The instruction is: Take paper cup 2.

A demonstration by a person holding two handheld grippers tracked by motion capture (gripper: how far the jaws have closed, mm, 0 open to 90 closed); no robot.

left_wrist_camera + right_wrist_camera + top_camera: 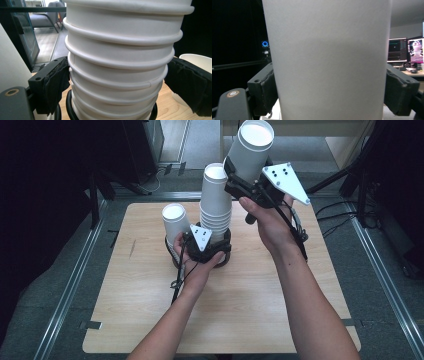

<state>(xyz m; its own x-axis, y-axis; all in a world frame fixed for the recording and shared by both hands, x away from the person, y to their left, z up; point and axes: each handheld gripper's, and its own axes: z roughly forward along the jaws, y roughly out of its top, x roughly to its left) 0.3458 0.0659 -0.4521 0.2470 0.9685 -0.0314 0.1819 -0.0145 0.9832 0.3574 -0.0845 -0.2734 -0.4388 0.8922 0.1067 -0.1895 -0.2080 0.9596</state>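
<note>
Steadying the nested stack of paper cups (215,202) at mid-table, left gripper (202,240) clamped on its base; right gripper (243,184) gripping one separated paper cup (251,151) aloft, apparently for placing beside lone cup (175,222).

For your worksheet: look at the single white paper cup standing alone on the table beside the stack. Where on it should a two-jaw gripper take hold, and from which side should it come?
Grip the single cup across its side wall, below the rolled rim, probably from its open left side. It stands upright and tapers downward; the cup stack and left gripper crowd its right.
</note>
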